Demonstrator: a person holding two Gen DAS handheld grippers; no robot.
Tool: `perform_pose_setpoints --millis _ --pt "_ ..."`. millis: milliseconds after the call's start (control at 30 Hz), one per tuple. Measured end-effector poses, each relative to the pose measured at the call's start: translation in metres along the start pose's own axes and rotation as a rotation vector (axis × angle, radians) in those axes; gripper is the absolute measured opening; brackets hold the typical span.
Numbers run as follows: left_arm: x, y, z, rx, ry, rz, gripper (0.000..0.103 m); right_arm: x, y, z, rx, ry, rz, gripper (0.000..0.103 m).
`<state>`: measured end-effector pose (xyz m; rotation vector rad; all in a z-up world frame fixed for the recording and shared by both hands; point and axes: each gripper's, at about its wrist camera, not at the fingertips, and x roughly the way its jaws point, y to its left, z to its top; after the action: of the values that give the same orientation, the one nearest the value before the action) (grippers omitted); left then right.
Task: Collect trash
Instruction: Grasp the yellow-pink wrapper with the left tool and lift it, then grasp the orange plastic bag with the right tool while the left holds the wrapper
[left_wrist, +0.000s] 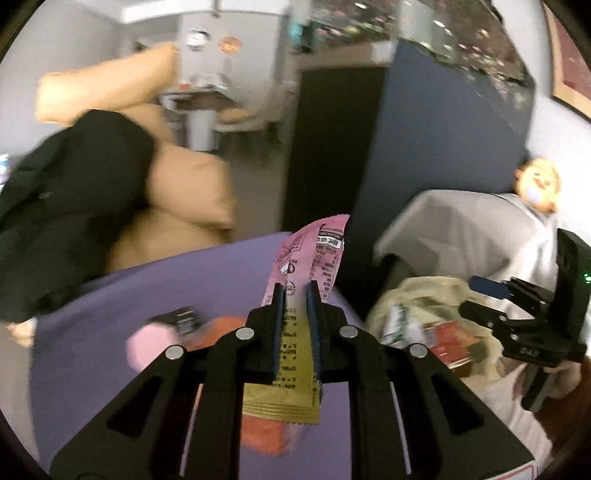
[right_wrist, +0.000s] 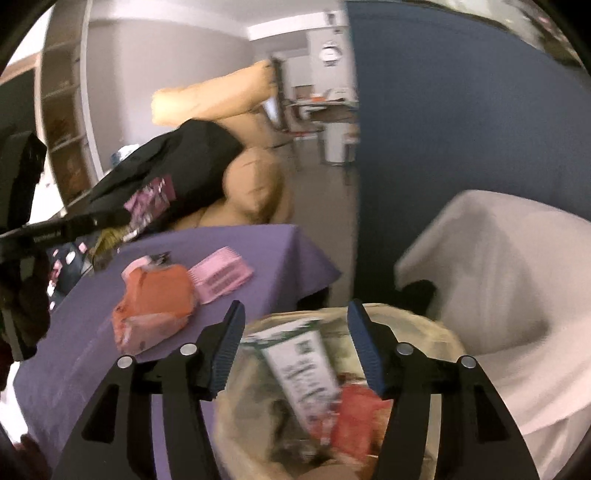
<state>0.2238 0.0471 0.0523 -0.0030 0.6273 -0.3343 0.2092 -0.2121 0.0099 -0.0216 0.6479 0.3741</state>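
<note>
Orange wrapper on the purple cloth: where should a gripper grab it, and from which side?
Grip the orange wrapper at its crinkled near end, coming from above with the fingers across its short width. It lies flat and crumpled on the cloth, so there's no upright edge. The pink box crowds its far-right side. The left gripper is shut on a pink wrapper; the right gripper is open.

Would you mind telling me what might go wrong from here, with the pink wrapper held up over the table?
The left hand-held gripper pinches the pink wrapper across its narrow middle, so it may slip free. The trash bag sits off the purple table edge and looks floppy, so a drop could miss it. The orange packet and pink pack remain.
</note>
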Motion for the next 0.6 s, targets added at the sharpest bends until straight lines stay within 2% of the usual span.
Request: perform_pose_setpoints --millis 67,167,367,467,600 --pt "-0.015 0.020 -0.017 -0.045 -0.007 0.073 0.013 0.011 0.019 -0.002 -0.026 0.062 0.039 0.054" --pt "-0.027 0.051 -0.044 -0.138 0.024 0.140 0.013 0.019 0.041 -0.004 -0.063 0.080 0.047 0.055" --pt "-0.042 0.096 -0.089 -0.270 0.069 0.154 0.014 0.046 0.086 -0.004 -0.077 0.127 0.063 0.055" --pt "-0.047 0.112 -0.109 -0.328 0.064 0.166 0.014 0.056 0.111 -0.002 -0.125 0.128 0.048 0.055" --pt "-0.052 0.123 -0.130 -0.381 0.057 0.192 0.014 0.083 0.144 0.004 -0.176 0.162 0.075 0.055"
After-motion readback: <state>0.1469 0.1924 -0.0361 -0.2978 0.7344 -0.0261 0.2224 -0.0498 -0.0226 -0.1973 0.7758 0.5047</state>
